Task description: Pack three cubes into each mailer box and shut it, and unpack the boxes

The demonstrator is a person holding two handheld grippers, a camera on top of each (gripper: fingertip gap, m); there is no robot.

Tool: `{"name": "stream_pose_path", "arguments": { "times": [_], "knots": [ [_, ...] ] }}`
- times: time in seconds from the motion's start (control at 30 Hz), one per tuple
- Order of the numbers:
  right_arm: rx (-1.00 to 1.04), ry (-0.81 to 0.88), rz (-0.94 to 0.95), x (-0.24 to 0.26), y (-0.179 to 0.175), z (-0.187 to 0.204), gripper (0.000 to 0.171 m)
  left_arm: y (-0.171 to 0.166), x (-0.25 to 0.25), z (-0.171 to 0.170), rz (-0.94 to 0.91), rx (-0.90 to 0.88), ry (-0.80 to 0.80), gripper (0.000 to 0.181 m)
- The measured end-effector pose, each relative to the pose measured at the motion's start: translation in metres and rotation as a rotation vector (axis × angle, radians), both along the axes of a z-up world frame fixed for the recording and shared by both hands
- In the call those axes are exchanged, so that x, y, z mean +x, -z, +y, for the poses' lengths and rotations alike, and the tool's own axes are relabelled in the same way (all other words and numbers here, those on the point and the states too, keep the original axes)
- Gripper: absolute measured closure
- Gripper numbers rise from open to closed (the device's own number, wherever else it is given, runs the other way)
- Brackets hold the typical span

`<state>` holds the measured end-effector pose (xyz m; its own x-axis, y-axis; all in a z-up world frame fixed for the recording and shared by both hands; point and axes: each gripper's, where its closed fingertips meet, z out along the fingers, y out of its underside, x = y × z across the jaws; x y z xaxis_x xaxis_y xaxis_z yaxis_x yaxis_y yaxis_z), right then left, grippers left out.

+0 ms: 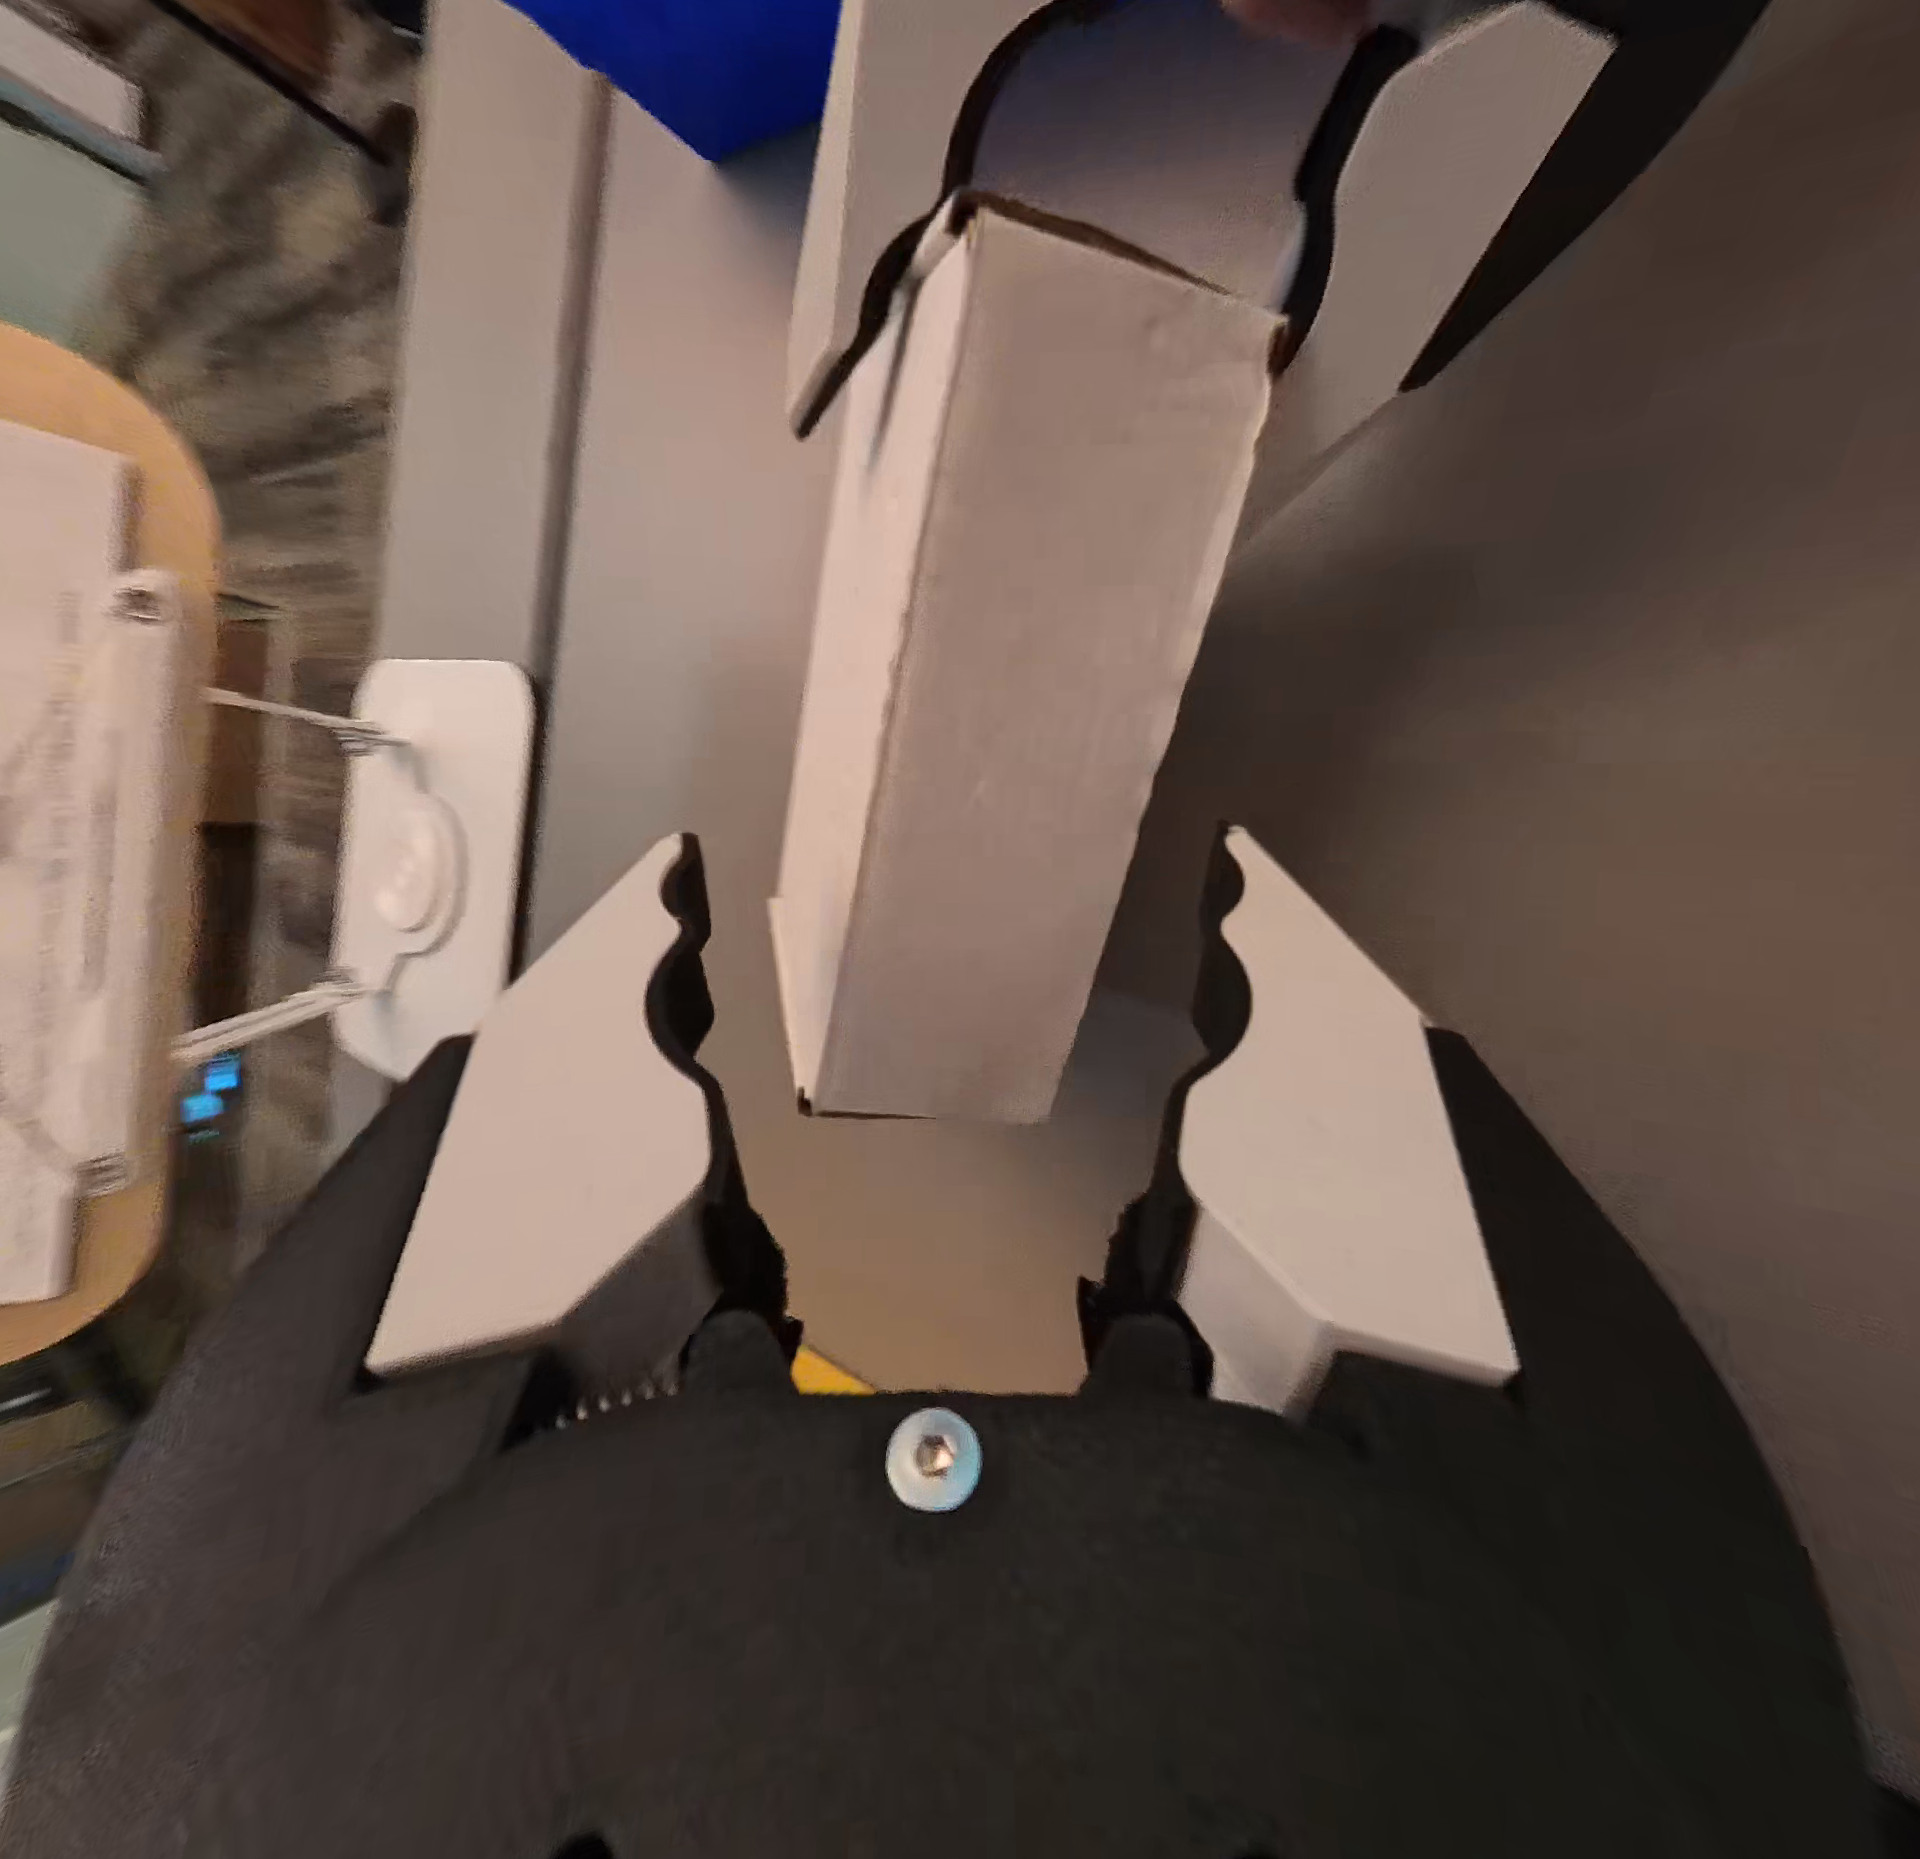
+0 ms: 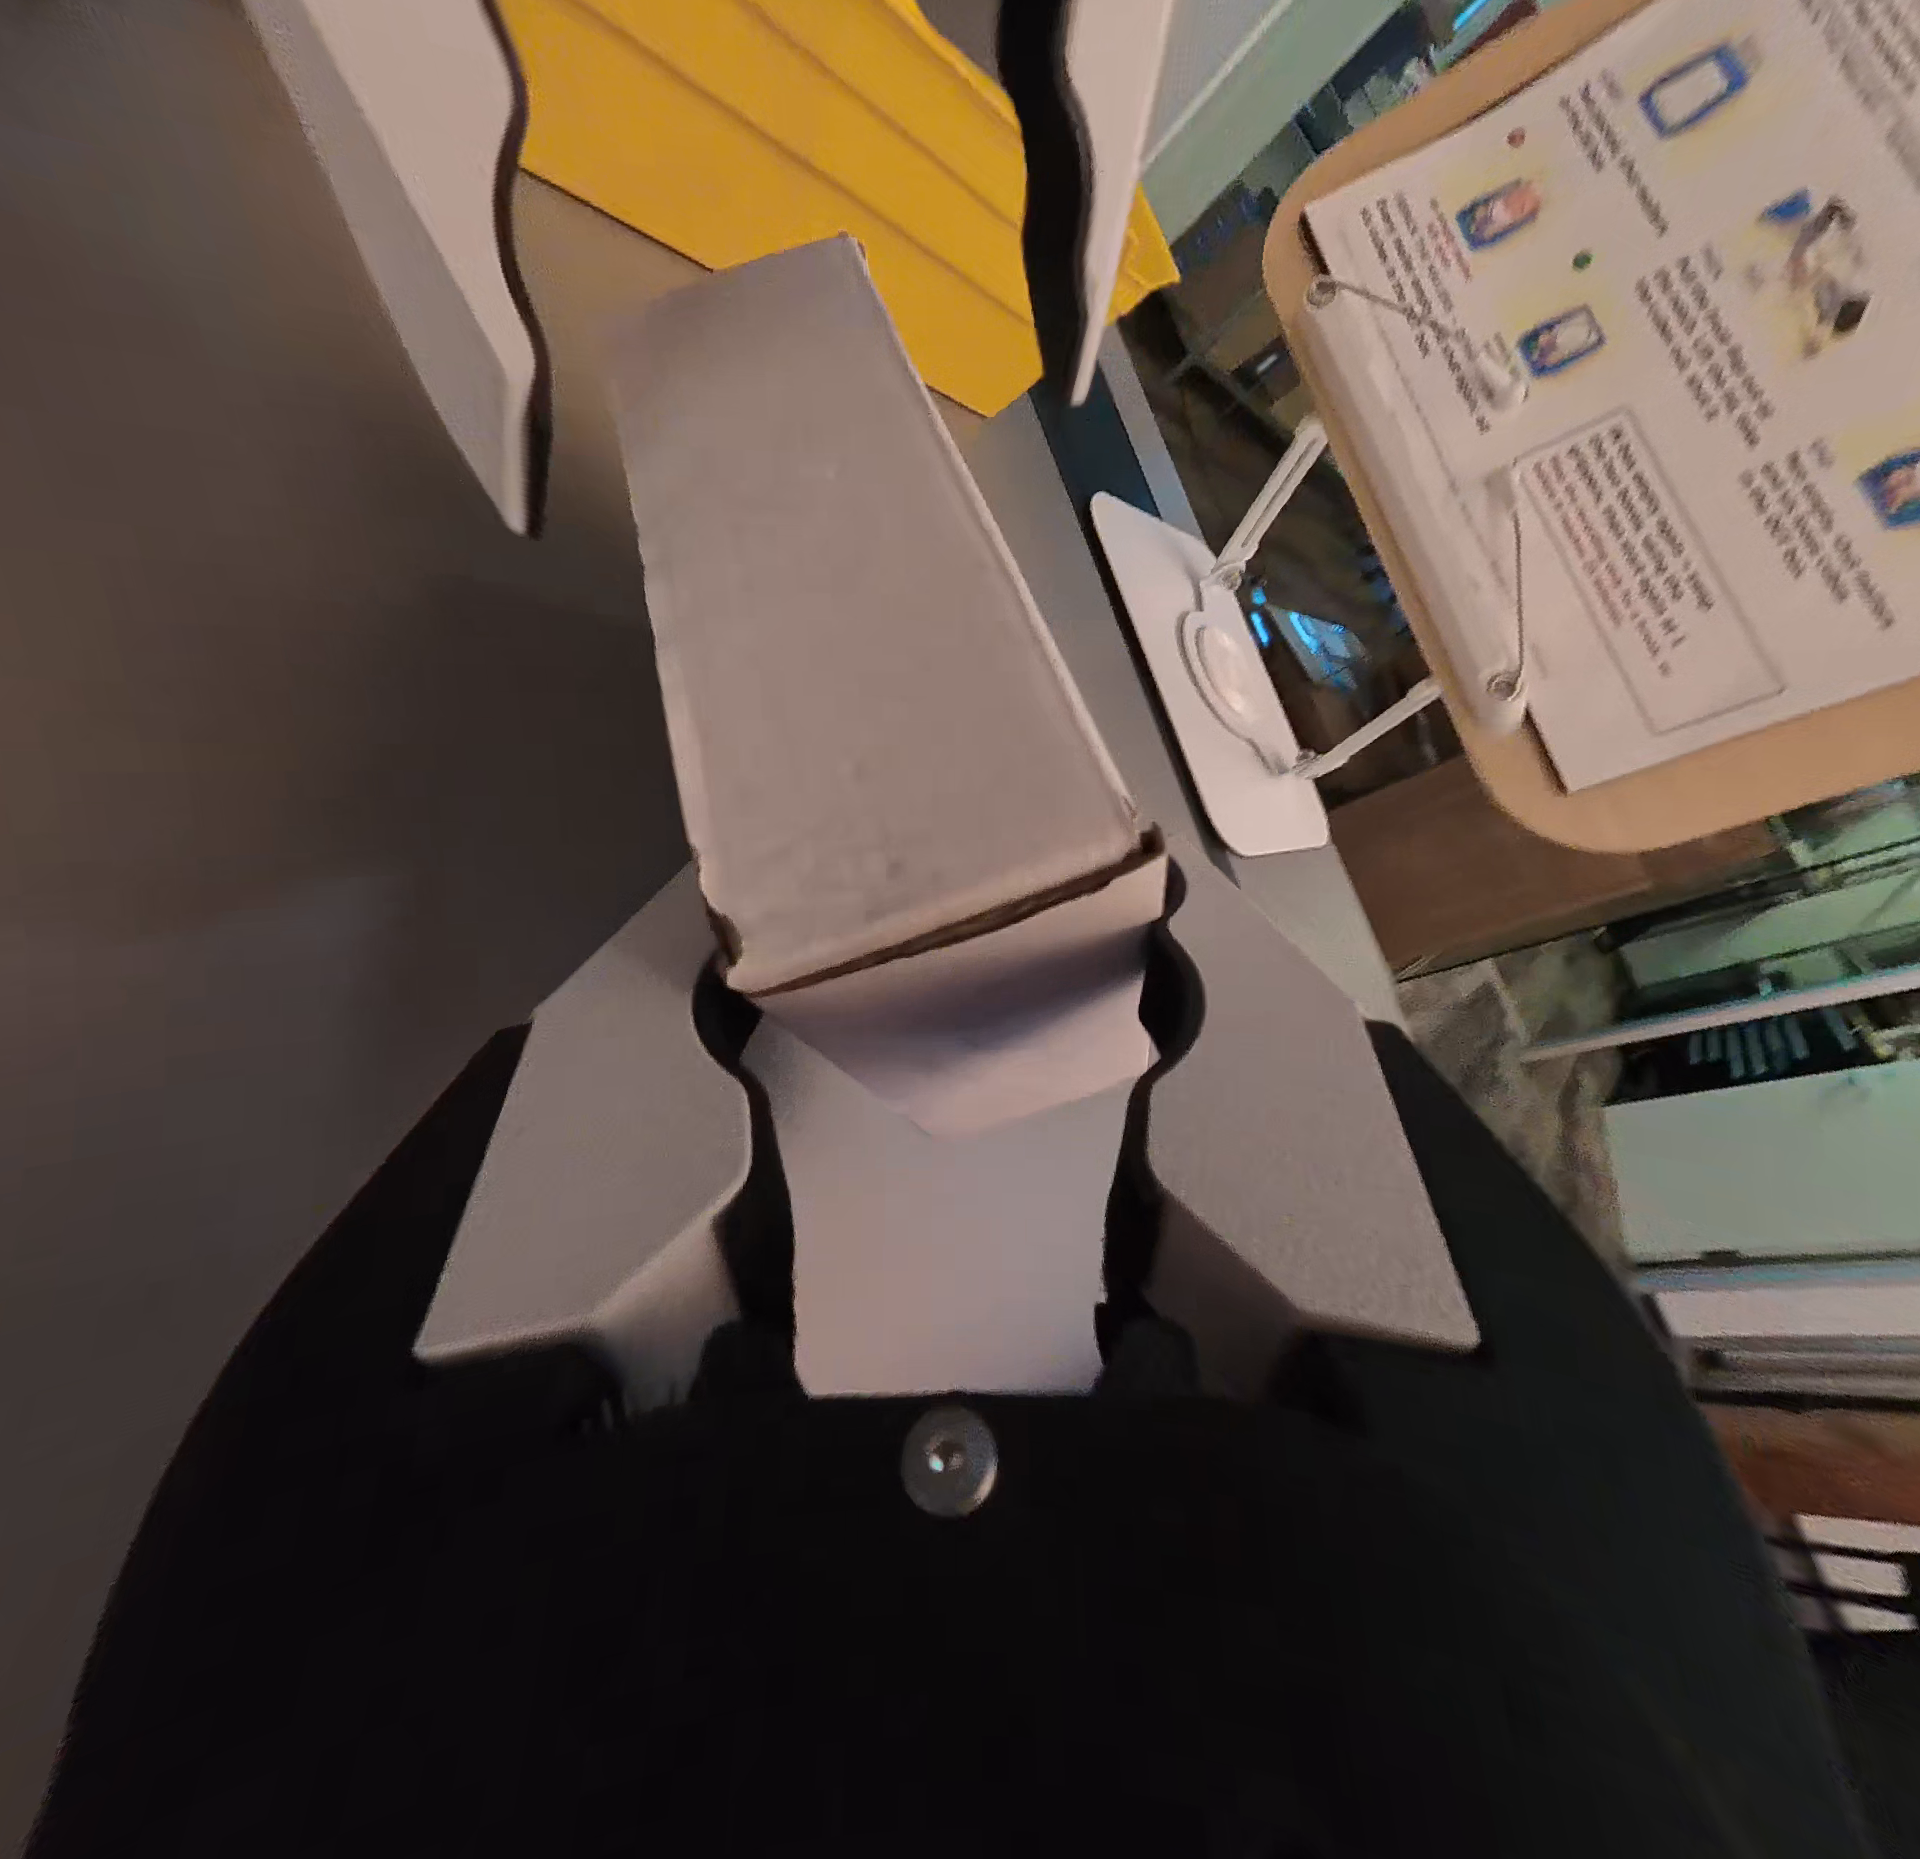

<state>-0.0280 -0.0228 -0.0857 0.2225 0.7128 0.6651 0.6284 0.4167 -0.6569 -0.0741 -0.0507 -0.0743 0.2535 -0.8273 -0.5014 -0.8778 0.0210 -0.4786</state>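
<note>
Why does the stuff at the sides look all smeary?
Left wrist view: the tan board with paper is streaked with motion blur, while the white cardboard mailer box stays fairly sharp. Right wrist view: edges bend from the wide lens; lighting is dim.

1 white mailer box (image 1: 1008, 666) shows, long and narrow, made of plain cardboard with brown edges at its seams. In the left wrist view it fills the centre of the frame, running from the upper middle down toward the lower middle, tilted slightly with its near end leaning left, its flaps folded shut. In the right wrist view the same mailer box (image 2: 852, 646) runs from the upper centre down to the middle, where a folded end flap juts toward the bottom of the frame. No cubes are visible.
</note>
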Motion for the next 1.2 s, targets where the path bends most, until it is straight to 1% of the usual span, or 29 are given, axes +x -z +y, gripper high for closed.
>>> {"name": "stream_pose_path", "arguments": {
  "times": [0.03, 0.07, 0.1, 0.27, 0.37, 0.43, 0.53, 0.73, 1.03, 1.2],
  "knots": [
    [-0.021, 0.008, 0.011, 0.0, 0.001, 0.001, 0.098, -0.001, 0.0, 0.003, 0.017, 0.06, -0.003, 0.091],
    [-0.038, 0.015, 0.019, 0.001, 0.001, 0.002, 0.098, -0.002, 0.0, 0.005, 0.028, 0.106, 0.001, 0.101],
    [-0.059, 0.025, 0.025, 0.001, 0.003, 0.004, 0.098, -0.001, 0.0, 0.005, 0.039, 0.131, 0.007, 0.104],
    [-0.188, 0.062, 0.077, 0.003, 0.01, 0.01, 0.098, 0.01, -0.004, 0.012, 0.104, 0.154, 0.002, 0.107],
    [-0.269, 0.053, 0.115, 0.002, 0.014, 0.01, 0.098, 0.008, -0.002, 0.02, 0.126, 0.194, 0.008, 0.115],
    [-0.332, 0.037, 0.145, 0.0, 0.017, 0.009, 0.098, 0.006, 0.003, 0.021, 0.12, 0.192, 0.023, 0.119],
    [-0.41, 0.027, 0.199, -0.003, 0.018, 0.008, 0.098, 0.001, 0.02, 0.019, 0.093, 0.184, 0.06, 0.12],
    [-0.415, 0.014, 0.213, -0.004, 0.018, 0.009, 0.099, 0.003, 0.049, 0.018, 0.127, 0.194, 0.132, 0.123],
    [-0.412, 0.0, 0.211, -0.005, 0.018, 0.009, 0.099, 0.0, 0.048, 0.015, 0.088, 0.149, 0.14, 0.126],
    [-0.416, -0.001, 0.211, -0.005, 0.018, 0.009, 0.099, -0.003, 0.048, 0.014, 0.077, 0.168, 0.144, 0.128]
  ]
}}
